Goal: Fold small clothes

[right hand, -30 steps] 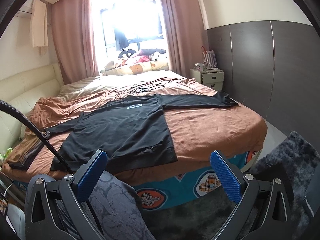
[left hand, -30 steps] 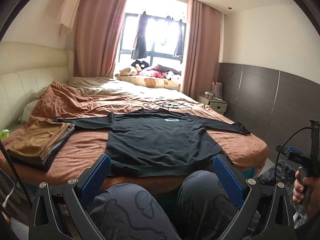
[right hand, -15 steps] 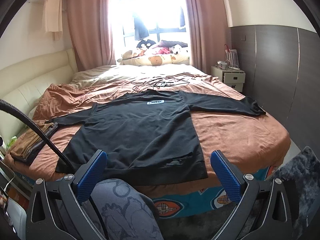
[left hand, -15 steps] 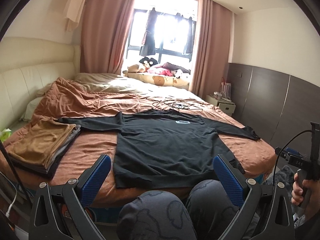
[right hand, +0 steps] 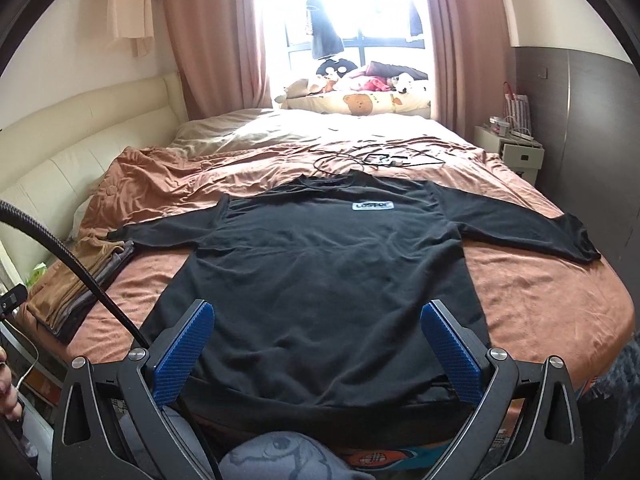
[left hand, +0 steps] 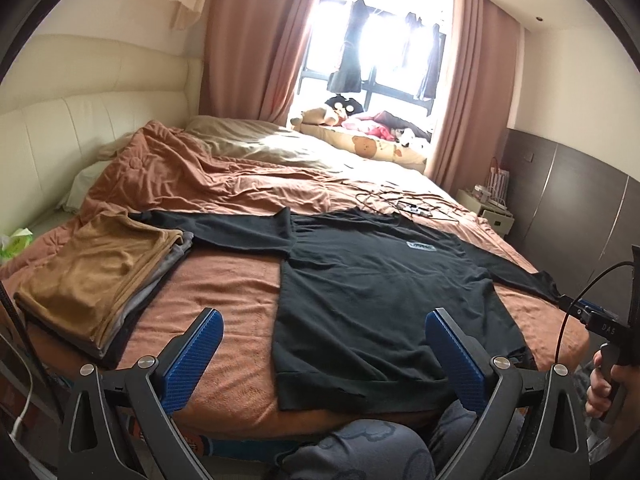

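Both grippers hang with jaws spread wide and empty at the foot of the bed, the left gripper (left hand: 324,354) and the right gripper (right hand: 318,348) each just short of the hem of the black long-sleeved shirt (right hand: 324,264), which lies flat on the brown bedspread (right hand: 536,292) with sleeves stretched out to either side. Its far left cuff is tucked out of sight behind a stack of folded clothes (left hand: 96,280), and the white chest label (right hand: 372,206) reads only partly. Patterned knees (left hand: 356,454) cut off the bed's near edge, and tangled cables (right hand: 376,159) beyond the collar are too small to identify.
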Tool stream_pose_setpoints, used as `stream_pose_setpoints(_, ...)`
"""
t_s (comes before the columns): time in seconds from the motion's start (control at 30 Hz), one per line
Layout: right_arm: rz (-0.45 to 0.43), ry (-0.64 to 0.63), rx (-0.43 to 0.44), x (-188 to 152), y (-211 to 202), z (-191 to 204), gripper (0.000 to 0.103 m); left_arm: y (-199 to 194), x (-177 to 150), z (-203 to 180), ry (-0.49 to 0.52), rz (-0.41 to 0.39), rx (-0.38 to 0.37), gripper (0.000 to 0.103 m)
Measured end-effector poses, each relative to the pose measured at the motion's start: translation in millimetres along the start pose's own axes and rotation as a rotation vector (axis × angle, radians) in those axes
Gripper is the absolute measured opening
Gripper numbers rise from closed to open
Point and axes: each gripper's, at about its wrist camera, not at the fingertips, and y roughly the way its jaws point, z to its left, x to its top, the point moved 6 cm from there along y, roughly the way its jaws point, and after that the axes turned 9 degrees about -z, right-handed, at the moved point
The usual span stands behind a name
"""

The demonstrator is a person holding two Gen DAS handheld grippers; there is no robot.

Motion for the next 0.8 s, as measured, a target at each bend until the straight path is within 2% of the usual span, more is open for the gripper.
stream_pose_setpoints(0.4,0.005,0.011,0.157,39.1,45.4,-5.7,0.103,63.9,16.8,54.0,-0.055,0.053,0.113,0.102)
stream_pose_setpoints(0.73,0.046,0.045,0.229,67.6,76.2,-11.5,0.103,107.7,30.4,88.7,-0.107,0.063,0.166,0.101)
stream_pose_setpoints(0.8,0.057,0.056,0.245,73.1,79.4,-15.1,0.103,117.5,32.5,96.1,-0.119,0.070,0.171,0.098)
